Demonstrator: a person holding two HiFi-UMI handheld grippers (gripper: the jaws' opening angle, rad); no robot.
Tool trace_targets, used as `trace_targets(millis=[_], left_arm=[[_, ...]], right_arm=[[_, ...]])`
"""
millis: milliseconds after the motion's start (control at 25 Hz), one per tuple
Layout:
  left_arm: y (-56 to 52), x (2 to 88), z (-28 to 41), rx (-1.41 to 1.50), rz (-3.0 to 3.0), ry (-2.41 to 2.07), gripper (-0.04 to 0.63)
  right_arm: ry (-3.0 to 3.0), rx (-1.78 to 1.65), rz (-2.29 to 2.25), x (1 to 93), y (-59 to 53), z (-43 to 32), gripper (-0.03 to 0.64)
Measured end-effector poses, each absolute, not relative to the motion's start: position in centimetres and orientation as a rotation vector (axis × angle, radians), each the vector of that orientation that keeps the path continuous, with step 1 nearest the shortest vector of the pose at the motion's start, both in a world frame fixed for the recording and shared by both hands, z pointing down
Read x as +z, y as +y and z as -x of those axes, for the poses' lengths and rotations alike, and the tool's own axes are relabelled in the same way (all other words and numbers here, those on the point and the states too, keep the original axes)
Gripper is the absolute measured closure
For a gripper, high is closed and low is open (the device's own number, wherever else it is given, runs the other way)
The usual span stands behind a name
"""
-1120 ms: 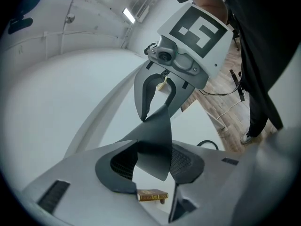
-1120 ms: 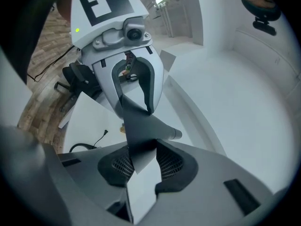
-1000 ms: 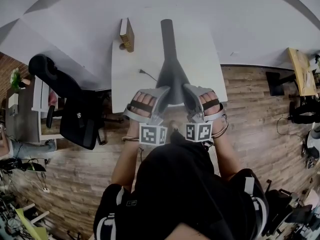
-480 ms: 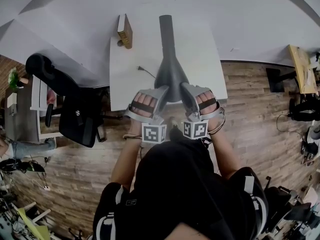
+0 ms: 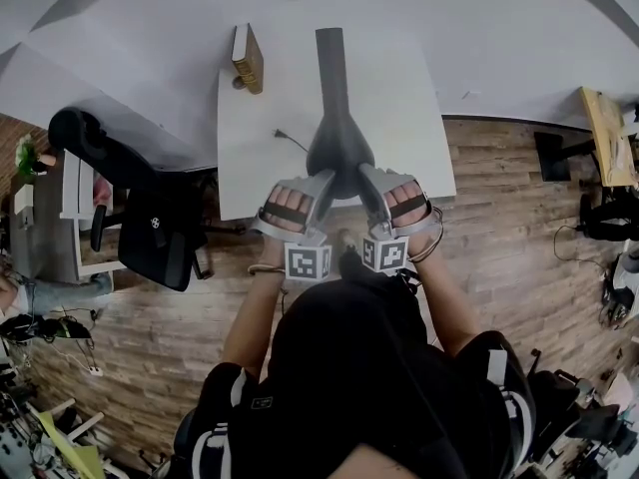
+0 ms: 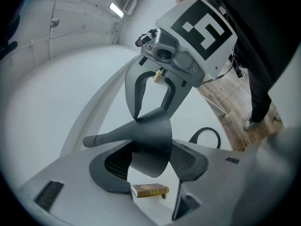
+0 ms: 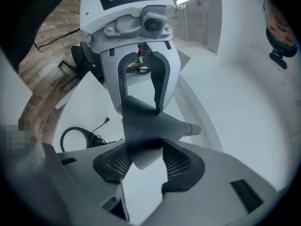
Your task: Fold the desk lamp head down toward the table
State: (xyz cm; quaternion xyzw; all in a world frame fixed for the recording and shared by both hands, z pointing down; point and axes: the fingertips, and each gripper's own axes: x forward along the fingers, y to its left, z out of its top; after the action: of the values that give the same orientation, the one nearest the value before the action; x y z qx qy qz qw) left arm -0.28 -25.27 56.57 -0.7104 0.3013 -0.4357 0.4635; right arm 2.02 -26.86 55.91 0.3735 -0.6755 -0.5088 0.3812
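The grey desk lamp stands on the white table, its slim arm widening into a cone head whose wide end is nearest me. My left gripper is at the head's left rim and my right gripper at its right rim. In the left gripper view the head sits between my jaws, which have just been opening; the pads flank it without clamping. The right gripper view shows the same: the head lies between jaws that have just been opening.
A brown book stands at the table's far left; it also shows under the lamp head. A black cable lies left of the lamp, coiled on the table. A black office chair stands left of the table on the wooden floor.
Both grippers have sunk a little at the lamp head's wide end, which stays between them. The book and cable keep their places.
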Motion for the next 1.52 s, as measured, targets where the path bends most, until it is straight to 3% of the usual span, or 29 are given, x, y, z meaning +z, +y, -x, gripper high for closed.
trace_targets(millis=[1520], left_arm=[[-27.7, 60.5, 0.6, -1.132, 1.814, 0.714, 0.325]], right_arm=[[-1.757, -1.257, -0.856, 60.2, -29.4, -1.7, 0.337]])
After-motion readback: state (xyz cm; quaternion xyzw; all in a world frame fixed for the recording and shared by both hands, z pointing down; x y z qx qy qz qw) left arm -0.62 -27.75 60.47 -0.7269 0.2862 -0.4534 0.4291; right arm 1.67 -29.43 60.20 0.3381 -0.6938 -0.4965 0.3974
